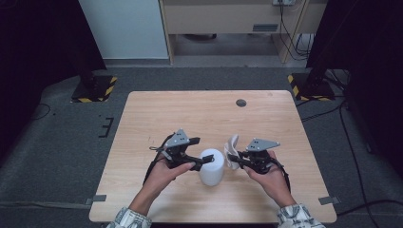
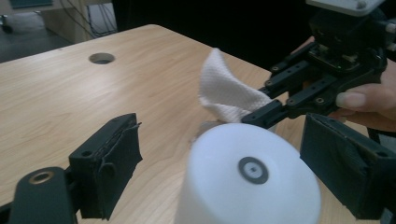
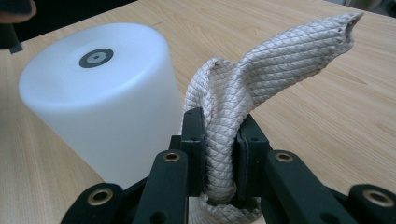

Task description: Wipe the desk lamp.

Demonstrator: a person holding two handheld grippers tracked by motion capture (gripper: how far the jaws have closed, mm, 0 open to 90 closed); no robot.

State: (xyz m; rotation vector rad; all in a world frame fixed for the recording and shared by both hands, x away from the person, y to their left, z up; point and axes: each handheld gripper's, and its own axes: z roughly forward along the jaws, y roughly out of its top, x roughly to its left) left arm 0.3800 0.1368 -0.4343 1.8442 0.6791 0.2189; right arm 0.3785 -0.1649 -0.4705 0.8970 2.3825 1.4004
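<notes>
Left gripper (image 1: pixel 202 160) in the high view stands released around the upright white cup (image 1: pixel 211 166), right gripper (image 1: pixel 236 157) just beside it. Its own view shows pads (image 2: pixel 111 161) clear of the cup (image 2: pixel 250 179) (no contact visible). Right gripper view: jaws clenched on the white cloth (image 3: pixel 261 88), cup (image 3: pixel 100 93) touching it.

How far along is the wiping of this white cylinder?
Done: the right gripper has the white cloth clamped. In hand: the cloth hangs beside the white cylinder; the left gripper straddles it, fingers off its wall. Left: no wiping contact is visible.
</notes>
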